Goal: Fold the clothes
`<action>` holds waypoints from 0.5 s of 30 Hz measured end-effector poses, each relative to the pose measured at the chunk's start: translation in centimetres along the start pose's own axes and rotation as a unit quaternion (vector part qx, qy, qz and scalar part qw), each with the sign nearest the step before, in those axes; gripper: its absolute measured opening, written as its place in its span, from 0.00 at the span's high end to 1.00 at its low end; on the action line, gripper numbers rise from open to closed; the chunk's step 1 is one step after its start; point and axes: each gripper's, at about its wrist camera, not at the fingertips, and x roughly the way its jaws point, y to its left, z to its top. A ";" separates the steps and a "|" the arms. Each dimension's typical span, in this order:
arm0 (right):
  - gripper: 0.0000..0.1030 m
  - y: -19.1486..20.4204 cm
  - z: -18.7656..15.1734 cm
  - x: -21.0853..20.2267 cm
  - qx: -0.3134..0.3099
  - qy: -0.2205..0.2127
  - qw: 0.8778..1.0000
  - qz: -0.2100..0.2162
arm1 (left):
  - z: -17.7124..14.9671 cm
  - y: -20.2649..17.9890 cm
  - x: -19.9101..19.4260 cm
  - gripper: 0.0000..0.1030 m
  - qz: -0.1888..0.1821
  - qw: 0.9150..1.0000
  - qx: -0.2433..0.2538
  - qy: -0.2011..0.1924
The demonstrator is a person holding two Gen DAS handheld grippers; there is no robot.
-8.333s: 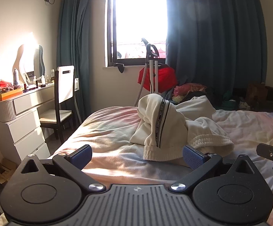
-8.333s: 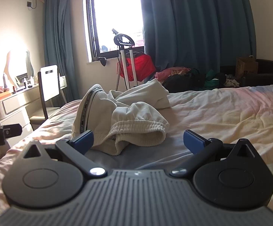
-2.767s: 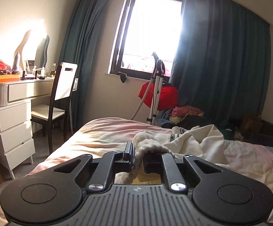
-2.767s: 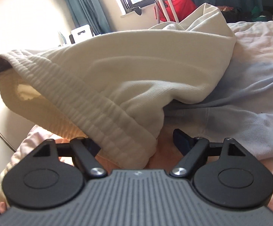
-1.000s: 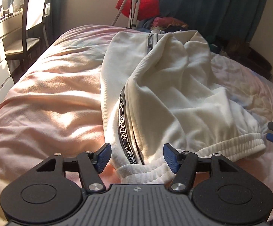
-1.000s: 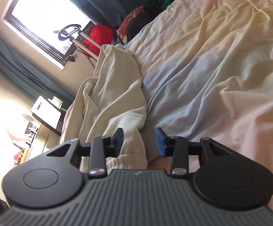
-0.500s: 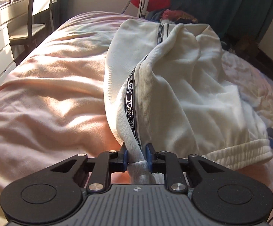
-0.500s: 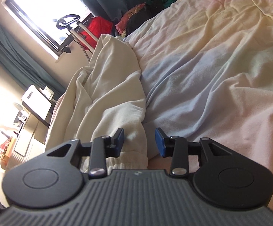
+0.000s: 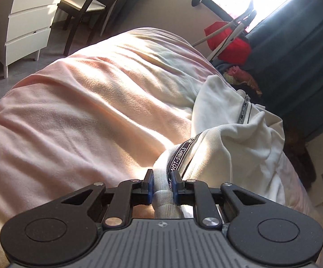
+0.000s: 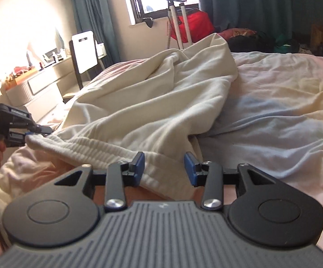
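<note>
Pinching the waistband (image 9: 162, 187) of the cream trousers (image 10: 152, 102), the left claw (image 9: 162, 186) holds one corner; the right claw (image 10: 164, 167), jaws apart around the waistband's other end, should close next.

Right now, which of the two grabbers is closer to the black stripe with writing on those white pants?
Left. The left gripper is clamped on the waistband right at the stripe. The right gripper sits open at the waistband's other end.

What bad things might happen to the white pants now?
Only the left tongs pinch the white pants, at one waistband corner. The right tongs are open around the waistband, so lifting now would probably let that side sag and bunch up.

The pants are still crumpled on the bed, so a fold made now may come out crooked.
</note>
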 end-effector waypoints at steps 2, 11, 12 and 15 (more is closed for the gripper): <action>0.37 -0.2 -0.4 -0.7 -0.008 -0.002 1.000 -0.026 | 0.2 0.2 -0.3 0.83 -0.012 1.000 -0.007 -0.008; 0.40 0.2 -0.7 4.0 -0.026 0.054 0.998 -0.023 | 0.6 -0.1 -1.4 0.84 -0.041 0.998 -0.028 -0.037; 0.40 0.0 -0.7 4.3 -0.025 0.059 0.998 -0.021 | 0.7 0.0 -1.4 0.84 -0.041 0.998 -0.030 -0.037; 0.40 0.1 -0.7 4.2 -0.028 0.058 0.998 -0.020 | 0.8 0.3 -1.5 0.84 -0.046 0.998 -0.038 -0.038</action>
